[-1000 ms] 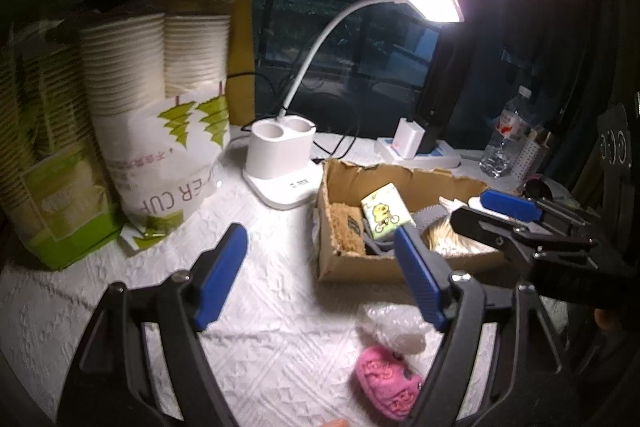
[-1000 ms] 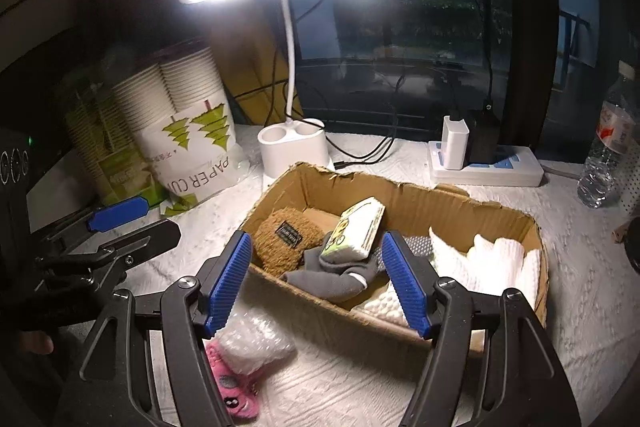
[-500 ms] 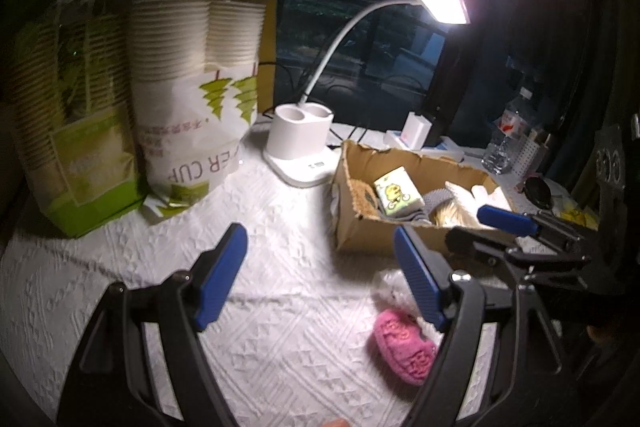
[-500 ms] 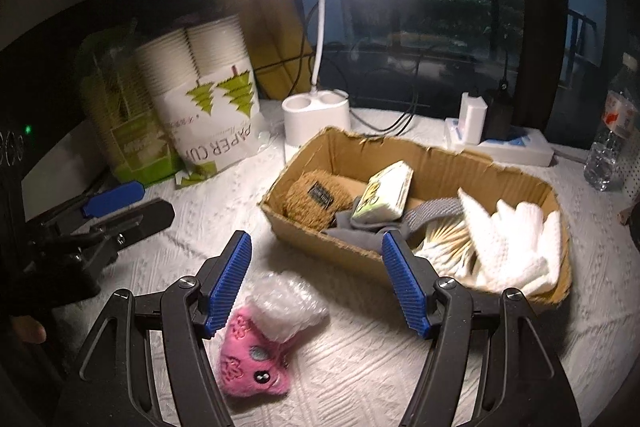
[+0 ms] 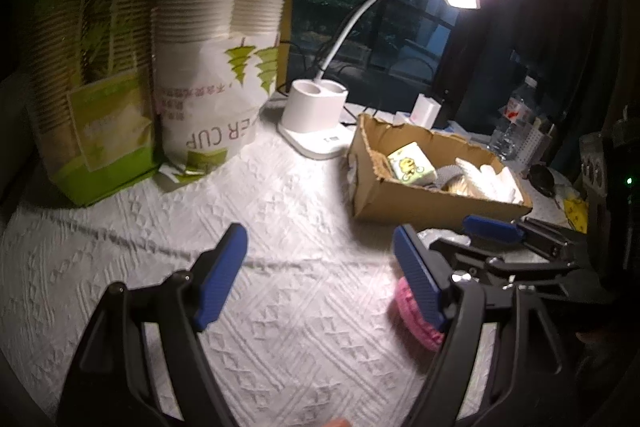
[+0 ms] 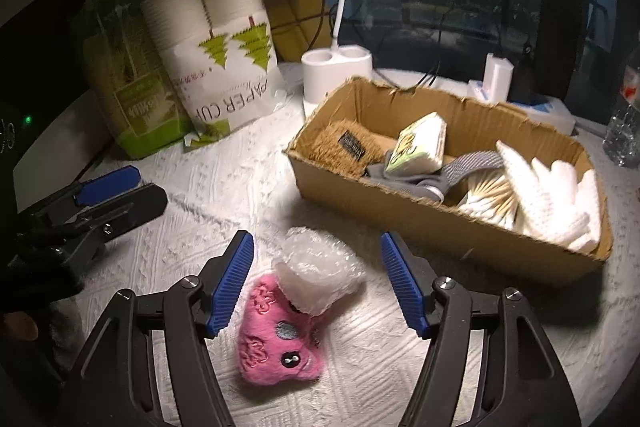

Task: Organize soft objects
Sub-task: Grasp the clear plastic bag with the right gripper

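Pink plush (image 6: 276, 343) under R gripper (image 6: 316, 283), jaws spread, angled down; L gripper (image 5: 320, 273) spread, empty.

Plush toy (image 6: 276, 343): on the tabletop (image 6: 224, 183), before the cardboard box (image 6: 440, 223).
Bubble wrap (image 6: 316, 271): on the toy's far end.
Lamp base (image 6: 336, 75): behind the box.
Cup packs (image 6: 224, 47): left of the lamp base.

"paper cup" — upside down — on the white cup bag (image 6: 224, 87)
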Demonstrator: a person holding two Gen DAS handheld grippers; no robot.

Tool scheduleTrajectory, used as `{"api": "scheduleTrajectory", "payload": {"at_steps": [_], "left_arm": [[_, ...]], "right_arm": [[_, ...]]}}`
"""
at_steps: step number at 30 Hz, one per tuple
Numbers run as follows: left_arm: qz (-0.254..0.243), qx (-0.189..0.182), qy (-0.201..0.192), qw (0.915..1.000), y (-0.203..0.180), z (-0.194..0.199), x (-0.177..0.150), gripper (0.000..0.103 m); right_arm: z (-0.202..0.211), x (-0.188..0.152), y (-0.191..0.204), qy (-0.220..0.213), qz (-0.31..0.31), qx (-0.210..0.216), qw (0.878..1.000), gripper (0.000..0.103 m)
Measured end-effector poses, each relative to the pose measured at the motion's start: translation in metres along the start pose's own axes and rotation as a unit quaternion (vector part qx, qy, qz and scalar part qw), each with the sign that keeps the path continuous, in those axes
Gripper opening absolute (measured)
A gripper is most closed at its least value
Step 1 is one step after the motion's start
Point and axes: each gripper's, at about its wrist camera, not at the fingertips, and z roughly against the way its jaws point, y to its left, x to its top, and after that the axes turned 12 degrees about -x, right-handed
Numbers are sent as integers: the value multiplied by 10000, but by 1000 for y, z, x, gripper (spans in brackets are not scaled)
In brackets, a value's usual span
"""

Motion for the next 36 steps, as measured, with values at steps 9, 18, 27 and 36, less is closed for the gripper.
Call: {"api": "scheduleTrajectory", "payload": {"at_steps": [9,18,27,36], "left_arm": [[149,33,33,9999,9,2,-11,77],[54,-61,164,9998,-9,-8,-15,77],[-166,-223,567,9980,-46,-32,-25,77],[-474,-199,1101,9926,-76,-66,-41,77]], "right_arm": [[-16,-4,9,266,126,-46,9996,38],[4,-7,0,20,99,-26,9999,32],[28,-14,-32,-170,-136,-89,9997,32],[44,-25,-68,-291,-445,-145,9985,32]]}}
